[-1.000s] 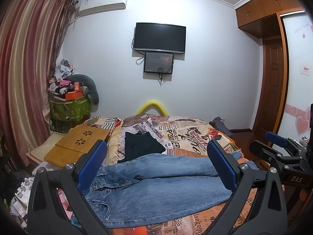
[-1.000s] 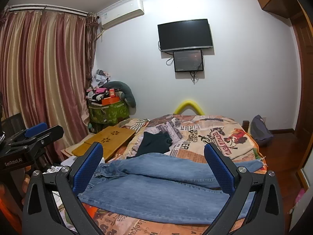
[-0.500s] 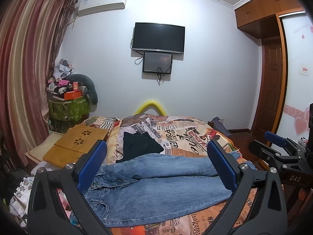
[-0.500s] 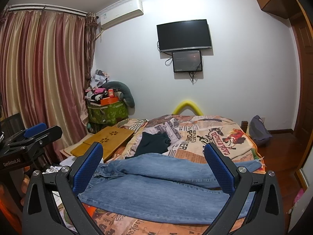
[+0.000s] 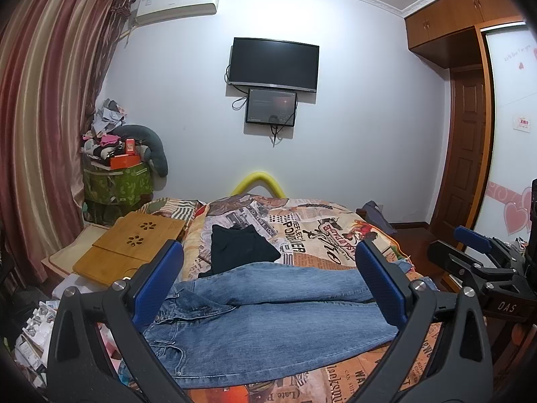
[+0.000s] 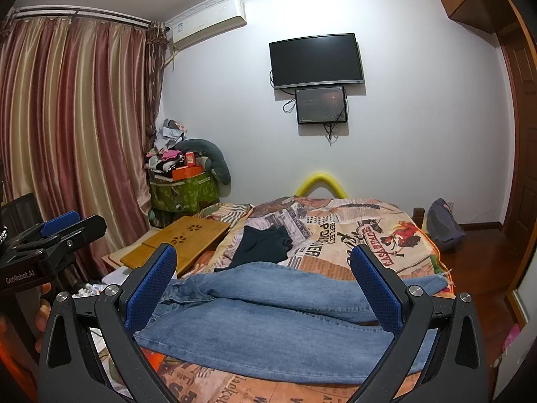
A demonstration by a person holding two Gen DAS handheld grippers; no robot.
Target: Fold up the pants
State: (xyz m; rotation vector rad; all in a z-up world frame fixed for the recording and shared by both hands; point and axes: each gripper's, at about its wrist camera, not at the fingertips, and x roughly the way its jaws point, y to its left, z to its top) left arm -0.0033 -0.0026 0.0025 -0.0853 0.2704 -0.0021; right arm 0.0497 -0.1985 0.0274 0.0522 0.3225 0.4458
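Note:
Blue jeans (image 5: 268,315) lie flat across the near end of the bed, waist to the left, legs running right; they also show in the right wrist view (image 6: 278,319). My left gripper (image 5: 268,282) is open and empty, held above and in front of the jeans. My right gripper (image 6: 265,285) is open and empty, also short of the jeans. Each gripper shows at the edge of the other's view: the right gripper's body (image 5: 486,268) at the right, the left gripper's body (image 6: 43,248) at the left.
A black garment (image 5: 238,250) lies on the printed bedspread (image 5: 319,231) beyond the jeans. A wooden lap table (image 5: 131,245) sits at the bed's left. Clutter piles by the curtain (image 5: 114,154). A bag (image 6: 443,225) and wooden floor are at the right.
Both views have shifted slightly, with the jeans sitting a little lower in frame. Both grippers stay open and the jeans have not moved.

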